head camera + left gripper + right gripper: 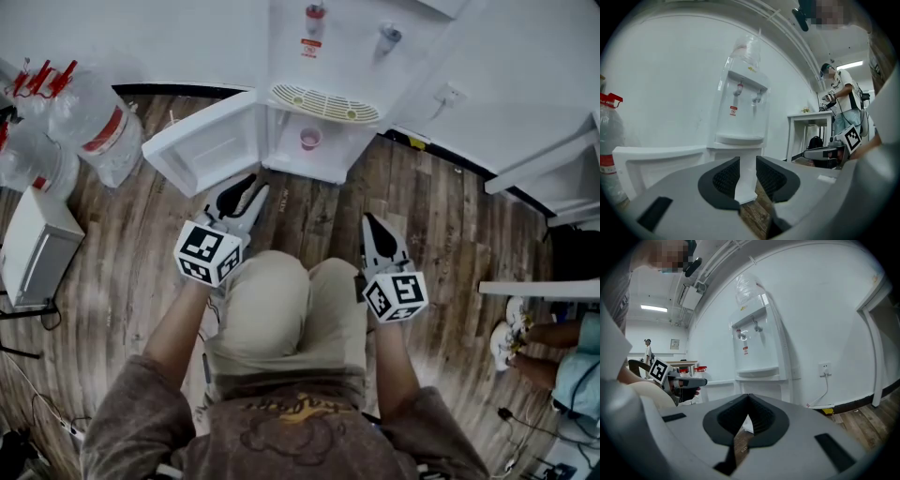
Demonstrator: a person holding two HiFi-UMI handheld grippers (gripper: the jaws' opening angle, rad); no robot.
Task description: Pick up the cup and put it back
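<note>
Left gripper [747, 174] jaws stood narrowly apart with nothing between them. Right gripper [749, 402] jaws met at the tips, empty. Both were well short of the pink cup [310, 138], which sat in the dispenser's [323, 56] open lower cabinet. Looked like pickup hadn't started, so grab and return were both left.

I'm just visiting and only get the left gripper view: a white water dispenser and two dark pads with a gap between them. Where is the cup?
Observer: The head view shows a small pink cup standing inside the lower compartment of the water dispenser, its door swung open.
Operator: Is the other gripper carrying anything?
Observer: No. The right gripper view shows the right gripper with jaws together, nothing between them.
Operator: Is mine close to the cup?
Observer: Not yet. In the head view the left gripper is over the wooden floor, short of the compartment, pointing roughly toward it.
</note>
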